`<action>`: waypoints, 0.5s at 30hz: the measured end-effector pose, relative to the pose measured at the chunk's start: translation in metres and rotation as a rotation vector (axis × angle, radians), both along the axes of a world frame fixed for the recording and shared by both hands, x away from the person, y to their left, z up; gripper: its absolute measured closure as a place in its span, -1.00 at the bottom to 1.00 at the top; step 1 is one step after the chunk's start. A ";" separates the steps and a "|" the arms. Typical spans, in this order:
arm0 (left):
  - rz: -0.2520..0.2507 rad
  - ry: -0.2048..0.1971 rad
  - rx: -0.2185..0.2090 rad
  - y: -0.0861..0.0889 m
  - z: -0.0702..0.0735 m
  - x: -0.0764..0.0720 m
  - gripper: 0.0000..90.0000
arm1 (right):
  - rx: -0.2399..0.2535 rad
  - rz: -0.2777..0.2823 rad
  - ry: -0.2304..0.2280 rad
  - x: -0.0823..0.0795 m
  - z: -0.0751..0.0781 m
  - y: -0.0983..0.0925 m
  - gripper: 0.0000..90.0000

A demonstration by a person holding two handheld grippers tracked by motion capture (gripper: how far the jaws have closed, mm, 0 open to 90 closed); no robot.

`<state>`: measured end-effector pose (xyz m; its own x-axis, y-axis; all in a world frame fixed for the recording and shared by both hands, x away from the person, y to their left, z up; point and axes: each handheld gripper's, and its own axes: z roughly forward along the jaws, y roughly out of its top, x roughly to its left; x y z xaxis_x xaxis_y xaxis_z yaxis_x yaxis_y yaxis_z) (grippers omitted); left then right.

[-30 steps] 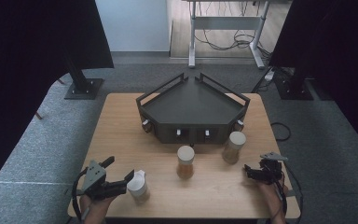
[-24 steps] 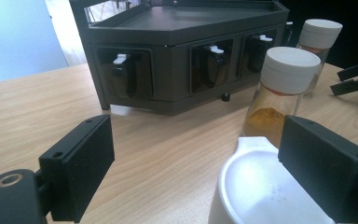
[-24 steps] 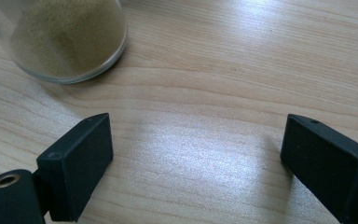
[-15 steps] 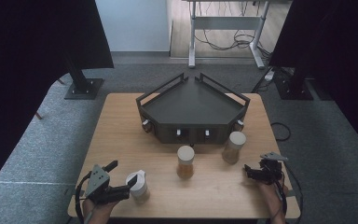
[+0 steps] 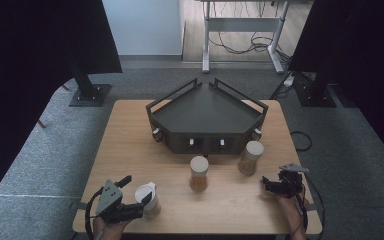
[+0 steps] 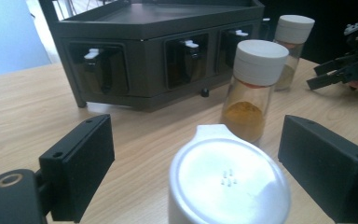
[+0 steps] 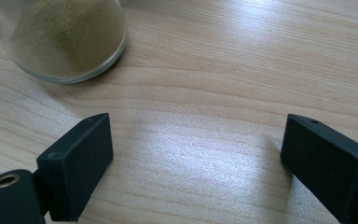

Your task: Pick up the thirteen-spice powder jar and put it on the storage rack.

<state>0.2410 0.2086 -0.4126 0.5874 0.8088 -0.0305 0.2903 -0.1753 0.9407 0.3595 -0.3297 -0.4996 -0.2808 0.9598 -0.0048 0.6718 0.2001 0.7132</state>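
Because I want a square grip, my left tongs (image 6: 196,163) stand wide astride the white-capped shaker jar (image 6: 228,186) at the counter's (image 5: 130,150) near left edge, right tongs (image 7: 196,158) wide, empty.

High view looks down and forward over the whole table (image 5: 130,130) from the person's side, left gripper view sits low and close behind a white-lidded jar (image 6: 228,186) facing the rack (image 6: 158,51), right gripper view tilts close onto the tabletop, sharing the far jar (image 7: 65,37) with both.

dark rack (image 5: 205,112), two spice jars (image 5: 199,173)
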 end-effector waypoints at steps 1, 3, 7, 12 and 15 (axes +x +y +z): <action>-0.001 0.001 -0.001 -0.001 -0.001 0.000 -0.78 | 0.000 0.000 0.000 0.000 0.000 0.000 -0.81; -0.002 0.002 -0.002 -0.001 -0.002 -0.001 -0.78 | 0.000 -0.001 0.000 0.000 0.000 0.000 -0.81; -0.003 0.003 -0.004 -0.002 -0.007 -0.003 -0.78 | 0.000 -0.001 0.000 0.000 0.000 0.000 -0.81; -0.006 0.007 0.005 -0.005 -0.013 -0.004 -0.78 | 0.000 -0.001 0.000 0.000 0.000 0.000 -0.81; -0.007 0.007 0.019 -0.008 -0.016 -0.004 -0.78 | 0.000 -0.001 0.000 0.000 0.000 0.000 -0.81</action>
<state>0.2371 0.2007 -0.4287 0.5932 0.8048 -0.0196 0.2956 -0.1951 0.9352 0.3593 -0.3297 -0.4996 -0.2800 0.9600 -0.0050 0.6719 0.1997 0.7133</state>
